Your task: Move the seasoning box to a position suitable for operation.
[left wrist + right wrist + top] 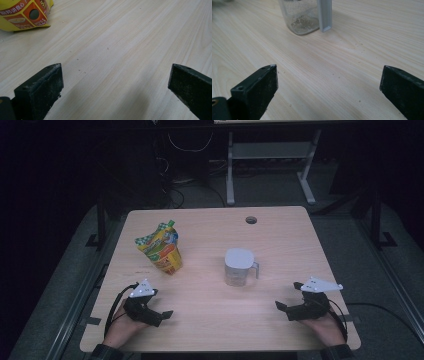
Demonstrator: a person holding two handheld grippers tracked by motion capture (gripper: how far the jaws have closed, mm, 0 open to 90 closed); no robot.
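Jaws on both your grippers stand wide with nothing between them — left gripper point(159, 314) and right gripper point(289, 306) rest low at the near corners of the surface point(210, 330). Your yellow pouch point(161, 248) stands ahead of the left, the clear jug point(238, 267) mid-surface — both untouched.

This looks like a lab or test room. A bare wooden table point(280, 227) with a cable hole point(251, 220) stands on grey carpet point(345, 235) in a dim room. Behind it are a metal desk frame point(270, 160) and loose cables point(190, 145) on the floor.
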